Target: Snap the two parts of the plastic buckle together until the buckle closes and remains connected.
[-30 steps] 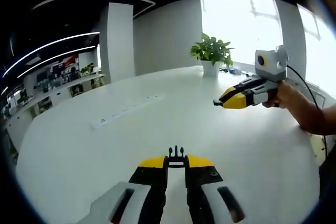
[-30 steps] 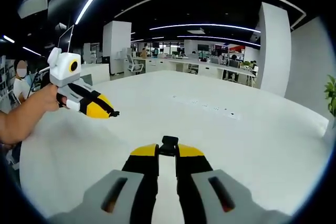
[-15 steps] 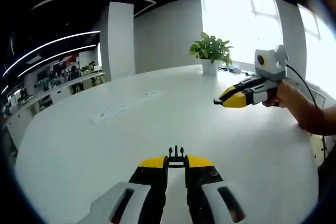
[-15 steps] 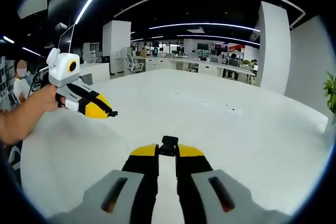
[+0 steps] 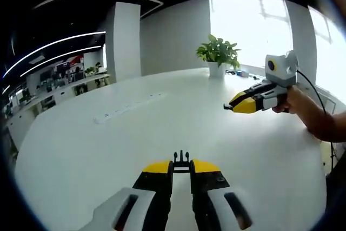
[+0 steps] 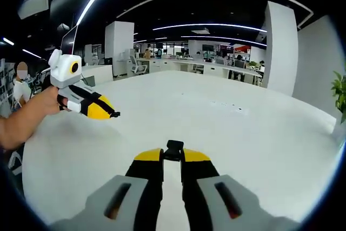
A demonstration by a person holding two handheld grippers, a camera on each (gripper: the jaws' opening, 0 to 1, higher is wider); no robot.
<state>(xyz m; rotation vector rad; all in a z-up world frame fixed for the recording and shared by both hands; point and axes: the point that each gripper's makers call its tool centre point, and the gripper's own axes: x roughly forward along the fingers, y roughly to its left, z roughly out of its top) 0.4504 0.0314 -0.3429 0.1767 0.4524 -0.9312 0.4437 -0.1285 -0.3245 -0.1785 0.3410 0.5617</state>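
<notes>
Left gripper [image 5: 181,165] clamped on pronged buckle half [image 5: 181,158], right gripper [image 6: 172,152] on socket half [image 6: 174,145]; well apart above tabletop [image 5: 108,150], misalignment likely jamming prongs.

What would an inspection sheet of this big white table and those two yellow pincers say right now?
Surface: white table, wide and bare, with a row of inset sockets.
Job's things: pronged buckle part in the left gripper; socket buckle part in the right gripper; apart, not yet snapped.
Clutter: nothing seen.
Grippers: both shut on their parts, held apart above the table.
Cables: dark cable trailing from the right gripper.
Surroundings: potted plant at the table's far edge, bright window, office desks, a person far off.
</notes>
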